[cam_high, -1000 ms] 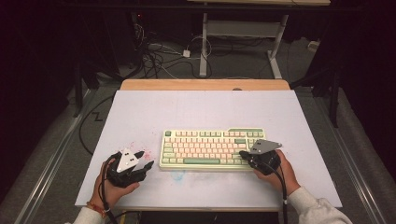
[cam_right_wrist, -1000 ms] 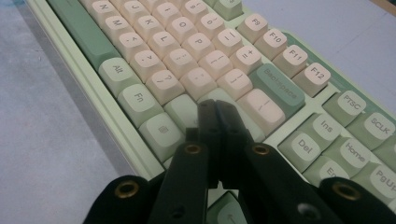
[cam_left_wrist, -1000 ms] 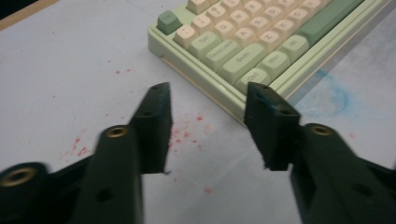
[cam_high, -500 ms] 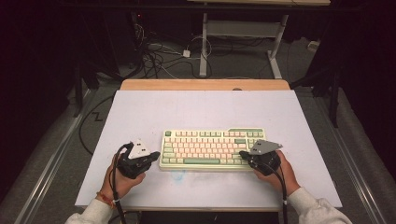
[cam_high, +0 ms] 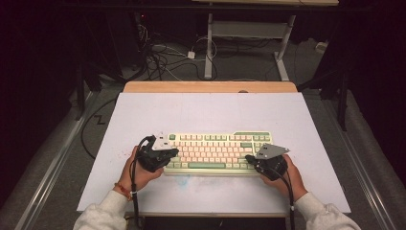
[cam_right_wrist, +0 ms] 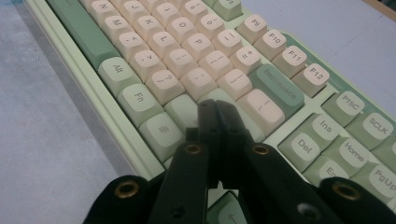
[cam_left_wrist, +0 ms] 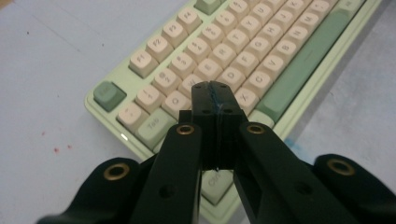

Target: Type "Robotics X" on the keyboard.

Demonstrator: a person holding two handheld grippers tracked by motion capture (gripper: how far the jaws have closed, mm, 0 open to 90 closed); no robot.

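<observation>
A pale green keyboard (cam_high: 218,152) with pink and green keys lies on the white mat near the front of the table. My left gripper (cam_high: 170,152) hovers over the keyboard's left end, held in a hand. Its jaws are pressed together with nothing between them, and the tip (cam_left_wrist: 212,91) is just above the left letter keys (cam_left_wrist: 205,70). My right gripper (cam_high: 249,158) is over the keyboard's right end. Its jaws are also shut and empty, with the tip (cam_right_wrist: 212,109) above the green keys beside Backspace (cam_right_wrist: 279,88).
The white mat (cam_high: 210,110) covers most of the wooden table (cam_high: 210,86). Faint red and blue marks stain the mat near the keyboard's front. Behind the table, cables (cam_high: 163,52) lie on the floor beside a white desk frame (cam_high: 208,48).
The left hand has carried its gripper right and away from the person, from the bare mat onto the keyboard's left end. The right gripper has stayed put.
</observation>
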